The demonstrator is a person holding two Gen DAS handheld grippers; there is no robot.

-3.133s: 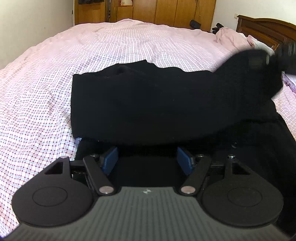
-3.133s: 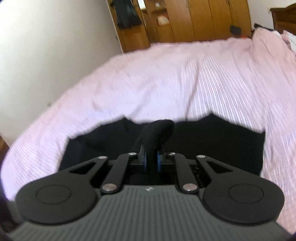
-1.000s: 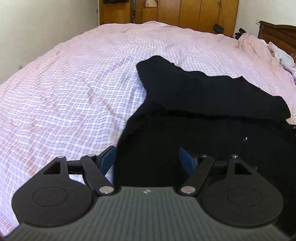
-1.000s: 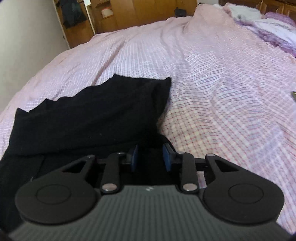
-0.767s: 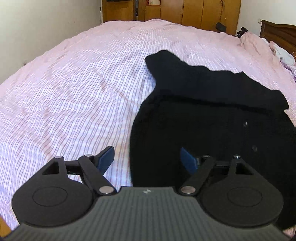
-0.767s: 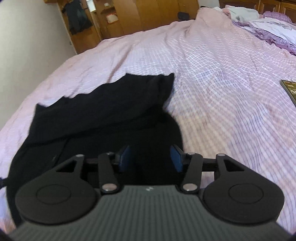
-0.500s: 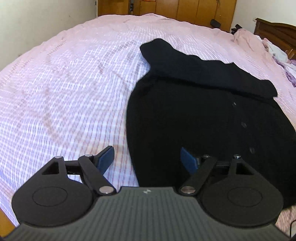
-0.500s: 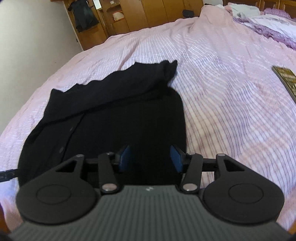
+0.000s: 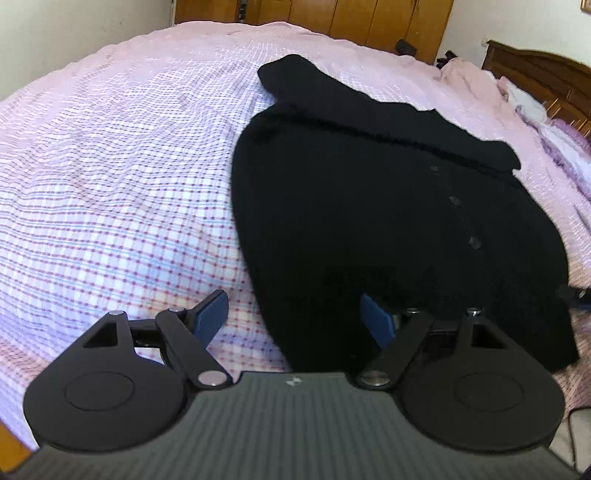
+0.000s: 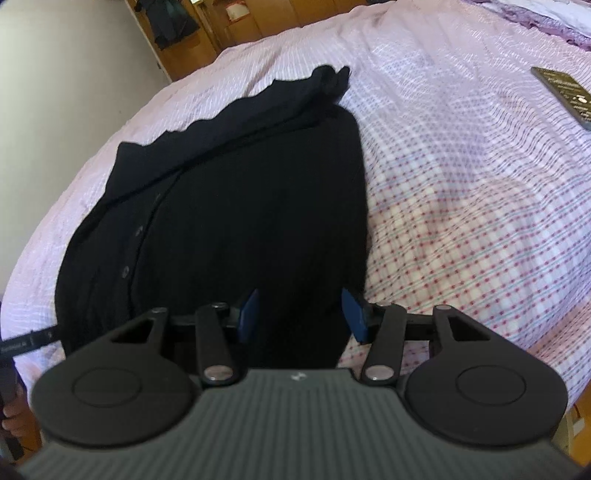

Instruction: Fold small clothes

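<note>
A small black buttoned cardigan (image 9: 388, 206) lies flat on the pink checked bedspread, with its sleeves folded across the far end. It also shows in the right wrist view (image 10: 236, 206). My left gripper (image 9: 293, 314) is open and empty, above the garment's near left corner. My right gripper (image 10: 301, 312) is open and empty, above the garment's near right corner. Neither gripper holds cloth.
The pink checked bedspread (image 9: 110, 177) spreads out on both sides of the garment. A dark remote control (image 10: 565, 94) lies on the bed at the far right. Wooden wardrobes (image 9: 351, 14) and a headboard (image 9: 543, 74) stand behind.
The right gripper let go of the sleeve and opened. Both grippers drew back toward the garment's near edge, so more of the cardigan shows lying flat.
</note>
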